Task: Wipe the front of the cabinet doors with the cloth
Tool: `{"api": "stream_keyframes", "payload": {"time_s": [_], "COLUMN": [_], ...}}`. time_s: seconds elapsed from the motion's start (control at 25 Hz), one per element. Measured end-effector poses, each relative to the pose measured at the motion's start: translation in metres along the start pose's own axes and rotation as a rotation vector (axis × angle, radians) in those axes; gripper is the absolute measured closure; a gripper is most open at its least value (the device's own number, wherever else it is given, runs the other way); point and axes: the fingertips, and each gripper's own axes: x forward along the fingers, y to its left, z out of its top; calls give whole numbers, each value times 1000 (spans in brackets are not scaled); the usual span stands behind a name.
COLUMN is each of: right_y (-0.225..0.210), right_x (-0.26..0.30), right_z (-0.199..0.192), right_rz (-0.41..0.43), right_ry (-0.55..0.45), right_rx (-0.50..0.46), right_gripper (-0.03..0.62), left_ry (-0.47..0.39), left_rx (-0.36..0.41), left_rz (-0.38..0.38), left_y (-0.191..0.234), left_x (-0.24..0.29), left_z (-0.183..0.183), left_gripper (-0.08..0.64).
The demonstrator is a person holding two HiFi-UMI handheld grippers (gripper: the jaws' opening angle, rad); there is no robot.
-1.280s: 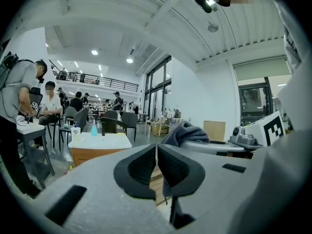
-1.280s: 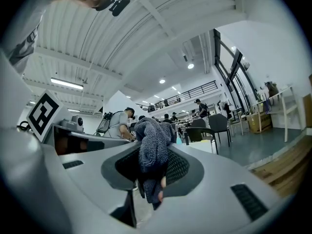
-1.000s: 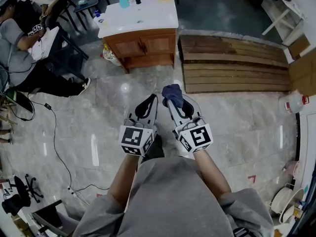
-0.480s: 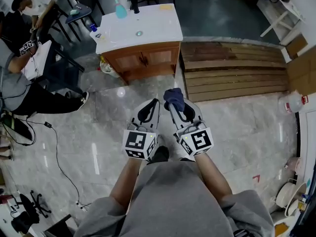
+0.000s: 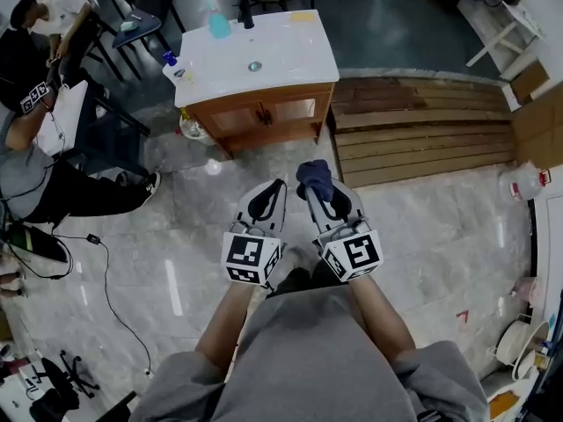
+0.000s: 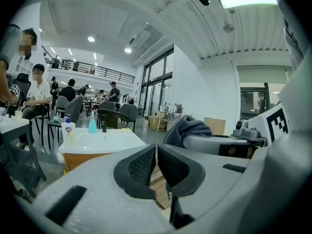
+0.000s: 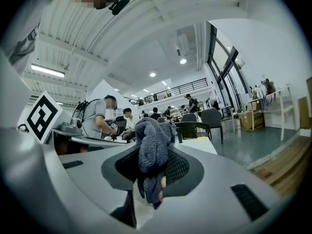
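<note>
Cloth (image 7: 152,152), dark blue knit, is clamped in your R gripper (image 5: 315,183), out over the floor (image 5: 431,227) in front of the cabinet (image 5: 230,139), well apart from its doors (image 5: 295,110). L gripper (image 5: 278,185), just beside, has jaws pressed together w/ nothing between. Pump bottle (image 5: 172,63) stands at the cabinet top's left edge; label too small to read.

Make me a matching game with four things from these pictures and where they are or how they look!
1. cloth
2. left gripper
3. teal bottle
4. cabinet doors

A. shut, holding nothing
B. brown wood
C. on the white countertop
D. pinched in the right gripper

Pairs: 1-D, 2-A, 3-C, 4-B
</note>
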Motion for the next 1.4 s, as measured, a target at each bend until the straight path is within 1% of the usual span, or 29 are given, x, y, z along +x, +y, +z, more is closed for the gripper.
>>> {"api": "stream_keyframes", "payload": {"time_s": [0.16,0.32,0.56,0.92,1.16,1.4], "right_y": [-4,-20,-55,-102,-132,-151], "right_x": [15,30,69,131,156,181], "right_z": [-6,-14,-26,-47,-56,-75], "right_rz": [-1,-14,-12,-4,5,21], "right_ry": [13,22,38,69,82,99], "right_rx": [2,22,41,52,62,53], "right_gripper": [498,499,499,499,499,499], "left_ry": [15,29,36,68,93,104], "left_rx": [-13,-17,-7,-24,-30,-7], "left_rz": [7,15,44,81,98,106], "left_y": [15,26,49,95,109,124], "left_x": [9,27,66,131,172,201], "left_z": [-5,-10,-10,-20,-26,-39], "left_gripper": [540,540,541,541,541,541]}}
